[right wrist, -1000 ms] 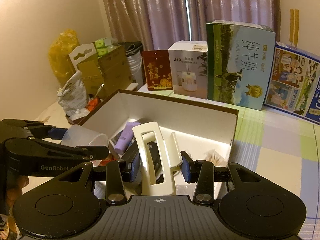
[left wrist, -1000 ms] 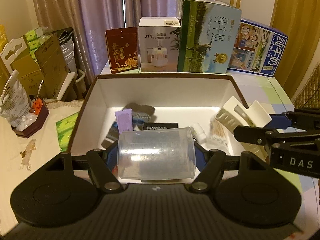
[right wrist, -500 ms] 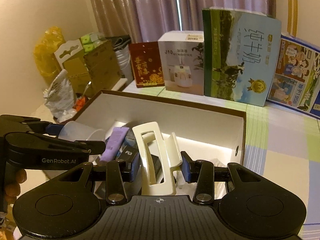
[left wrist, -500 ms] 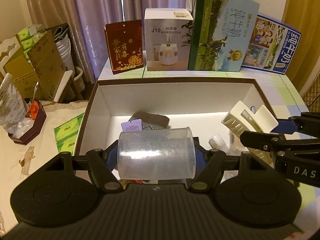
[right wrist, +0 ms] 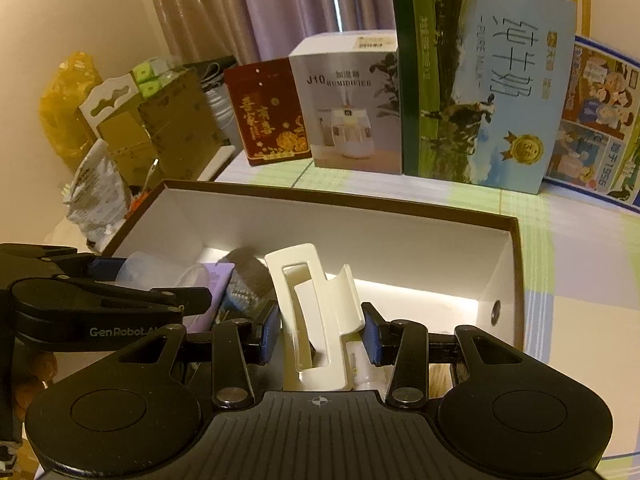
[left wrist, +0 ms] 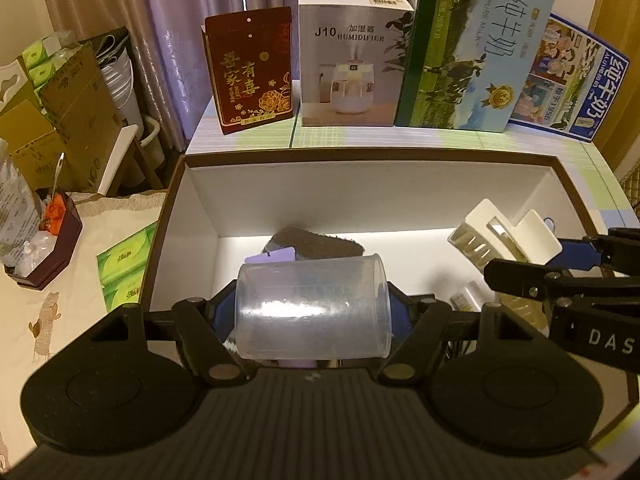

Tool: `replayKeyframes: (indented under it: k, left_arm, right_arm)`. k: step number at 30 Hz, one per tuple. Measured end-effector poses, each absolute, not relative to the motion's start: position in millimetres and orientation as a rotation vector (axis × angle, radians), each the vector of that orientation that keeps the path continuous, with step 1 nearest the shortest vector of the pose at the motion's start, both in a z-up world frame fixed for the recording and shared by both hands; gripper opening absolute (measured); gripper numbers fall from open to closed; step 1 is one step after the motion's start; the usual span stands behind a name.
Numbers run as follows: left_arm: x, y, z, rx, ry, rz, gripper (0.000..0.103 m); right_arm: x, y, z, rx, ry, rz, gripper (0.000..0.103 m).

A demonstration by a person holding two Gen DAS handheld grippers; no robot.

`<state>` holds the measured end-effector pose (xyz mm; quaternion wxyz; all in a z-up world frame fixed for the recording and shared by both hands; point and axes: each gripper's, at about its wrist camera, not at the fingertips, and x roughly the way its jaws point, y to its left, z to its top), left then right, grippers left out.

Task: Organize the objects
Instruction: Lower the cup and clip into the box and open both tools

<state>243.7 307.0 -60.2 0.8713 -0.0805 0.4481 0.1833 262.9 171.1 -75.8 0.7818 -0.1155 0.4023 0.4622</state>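
Held crosswise in the left gripper (left wrist: 314, 312): a translucent, frosted plastic measuring cup (left wrist: 312, 308), lying on its side, fingers (left wrist: 222, 312) pinching its round wall from both flanks. Hanging above the near part of the open white cardboard box with a brown rim (left wrist: 372, 184), over a purple tube and a grey fabric piece. Probably very light, thin-walled and springy; smooth enough to slide or spin between the pads, and likely to bow under a hard squeeze. Best taken across the middle of the wall, as here, or lower toward the stiffer base; best released low, being round and free to roll.

Held in the right gripper (right wrist: 320, 332): a cream-coloured plastic claw hair clip (right wrist: 310, 312), roughly upright, fingers (right wrist: 268, 330) clamped on its two sides near the hinge end. Positioned over the right part of the same box, above a small white bottle. Light and rigid, yet likely brittle at the teeth and spring-loaded, so pressure on the levers could pop the clip open; safer held on the flat body.

Box standing on the checked desk (right wrist: 576, 240), in front of a row of upright cartons.
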Motion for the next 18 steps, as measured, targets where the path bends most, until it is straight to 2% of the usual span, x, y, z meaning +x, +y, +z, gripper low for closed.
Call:
replayKeyframes:
  k: [18]
  left_arm:
    - [277.4, 334.0, -85.8, -0.174, 0.966, 0.356, 0.071]
  right_arm:
    - [278.0, 192.1, -98.5, -0.231, 0.927, 0.937, 0.040]
